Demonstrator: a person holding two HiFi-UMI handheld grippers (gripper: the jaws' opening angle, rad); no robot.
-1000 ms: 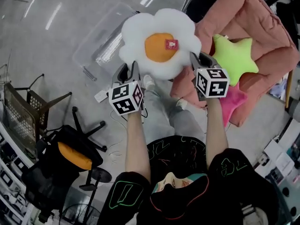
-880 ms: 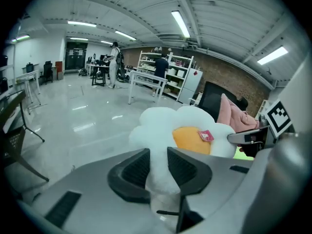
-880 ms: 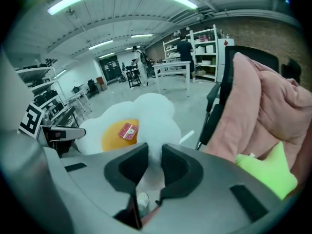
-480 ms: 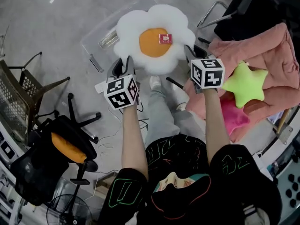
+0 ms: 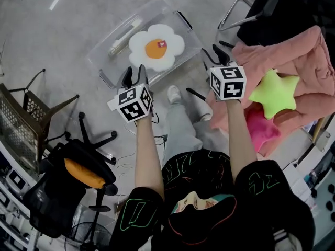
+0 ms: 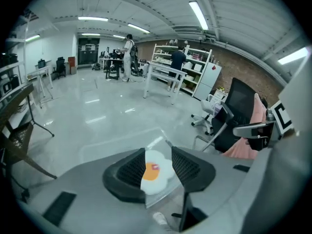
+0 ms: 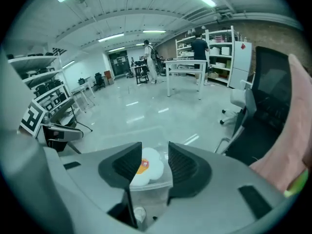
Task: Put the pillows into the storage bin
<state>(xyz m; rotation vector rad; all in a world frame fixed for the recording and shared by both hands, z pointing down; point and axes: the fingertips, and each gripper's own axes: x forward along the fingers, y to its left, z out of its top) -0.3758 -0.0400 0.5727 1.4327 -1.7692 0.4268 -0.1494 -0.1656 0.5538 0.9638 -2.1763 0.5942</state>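
The fried-egg pillow (image 5: 156, 47), white with an orange yolk, lies inside the clear storage bin (image 5: 106, 57) on the floor. My left gripper (image 5: 134, 77) hangs above the bin's near edge, and my right gripper (image 5: 217, 56) hangs to the bin's right. Both have just been opening and hold nothing. In the left gripper view the egg pillow (image 6: 155, 172) shows far below through the gap of the left gripper (image 6: 158, 165). The right gripper (image 7: 155, 164) frames the same egg pillow (image 7: 146, 171). A green star pillow (image 5: 275, 93) and a pink pillow (image 5: 260, 127) rest on a pink padded seat (image 5: 293, 48) at right.
A black office chair with an orange cushion (image 5: 76, 174) stands at lower left, beside a wire-mesh chair (image 5: 21, 127). A dark chair (image 5: 261, 7) stands at top right. The person's legs and a shoe (image 5: 171, 94) are just short of the bin.
The egg pillow has left both grippers and dropped into the bin. Both pairs of jaws have spread, and both hands have sunk a little.
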